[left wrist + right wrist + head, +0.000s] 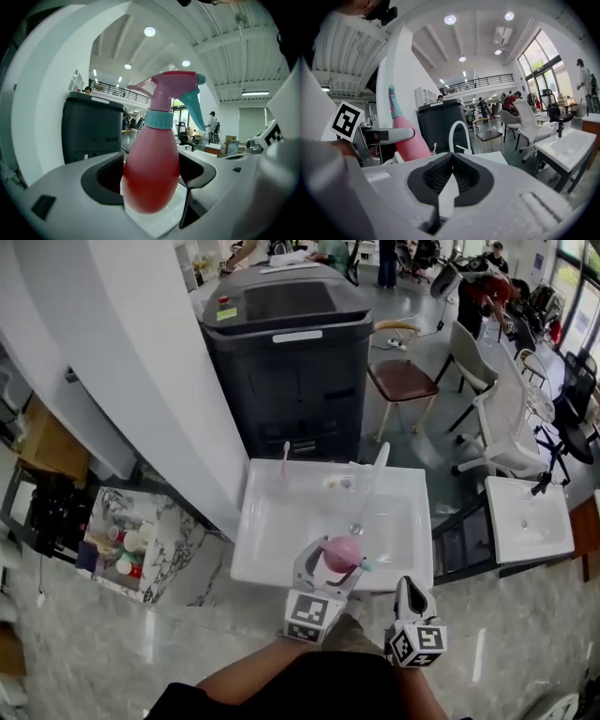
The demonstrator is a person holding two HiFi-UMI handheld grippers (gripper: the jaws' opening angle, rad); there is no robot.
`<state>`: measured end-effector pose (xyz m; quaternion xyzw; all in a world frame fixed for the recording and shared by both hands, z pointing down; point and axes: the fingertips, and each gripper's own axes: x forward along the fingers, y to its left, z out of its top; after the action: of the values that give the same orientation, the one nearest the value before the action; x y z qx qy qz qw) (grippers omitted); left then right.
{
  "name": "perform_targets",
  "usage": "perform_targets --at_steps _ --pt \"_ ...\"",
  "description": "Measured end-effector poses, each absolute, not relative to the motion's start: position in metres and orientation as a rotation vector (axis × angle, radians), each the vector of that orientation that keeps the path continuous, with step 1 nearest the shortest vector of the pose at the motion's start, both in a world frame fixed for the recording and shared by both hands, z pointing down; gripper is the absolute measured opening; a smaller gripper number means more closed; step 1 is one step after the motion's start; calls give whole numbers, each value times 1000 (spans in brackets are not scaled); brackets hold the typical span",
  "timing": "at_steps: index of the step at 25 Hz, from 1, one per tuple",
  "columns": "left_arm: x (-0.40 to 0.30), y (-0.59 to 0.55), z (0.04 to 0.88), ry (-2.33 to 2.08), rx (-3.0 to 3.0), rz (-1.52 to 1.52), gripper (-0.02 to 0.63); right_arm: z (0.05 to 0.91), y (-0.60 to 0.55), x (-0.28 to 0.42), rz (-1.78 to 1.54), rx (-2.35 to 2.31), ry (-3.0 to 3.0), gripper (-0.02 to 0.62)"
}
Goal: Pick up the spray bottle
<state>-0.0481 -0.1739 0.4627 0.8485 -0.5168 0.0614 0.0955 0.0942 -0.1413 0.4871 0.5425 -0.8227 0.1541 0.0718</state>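
Note:
The pink spray bottle (pixel 342 552) has a teal collar and trigger and hangs over the front rim of the white sink (pixel 272 554). My left gripper (pixel 330 564) is shut on its body. In the left gripper view the bottle (pixel 152 164) stands upright and fills the space between the dark pads (pixel 101 180). In the right gripper view the same bottle (pixel 410 139) leans in the left gripper (pixel 386 136). My right gripper (pixel 410 590) sits just right of it at the sink's front edge, shut with nothing between its jaws (pixel 451 157).
A curved white faucet (pixel 375 468) and a pink toothbrush (pixel 284 463) stand at the sink's back. Behind the sink is a big dark bin-like unit (pixel 291 362). A brown chair (pixel 401 379), white chairs and a second sink (pixel 530 521) are on the right. A white wall (pixel 122 352) runs along the left.

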Motion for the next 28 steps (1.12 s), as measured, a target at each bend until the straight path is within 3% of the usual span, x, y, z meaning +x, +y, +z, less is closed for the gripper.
perform_targets --at_steps 9,28 --pt "-163 -78 476 -1709 2388 229 368 487 -76 -19 340 1443 -2568 -2" --pt "-251 -24 495 -1874 2246 173 368 483 -63 -74 250 1359 -2577 -3"
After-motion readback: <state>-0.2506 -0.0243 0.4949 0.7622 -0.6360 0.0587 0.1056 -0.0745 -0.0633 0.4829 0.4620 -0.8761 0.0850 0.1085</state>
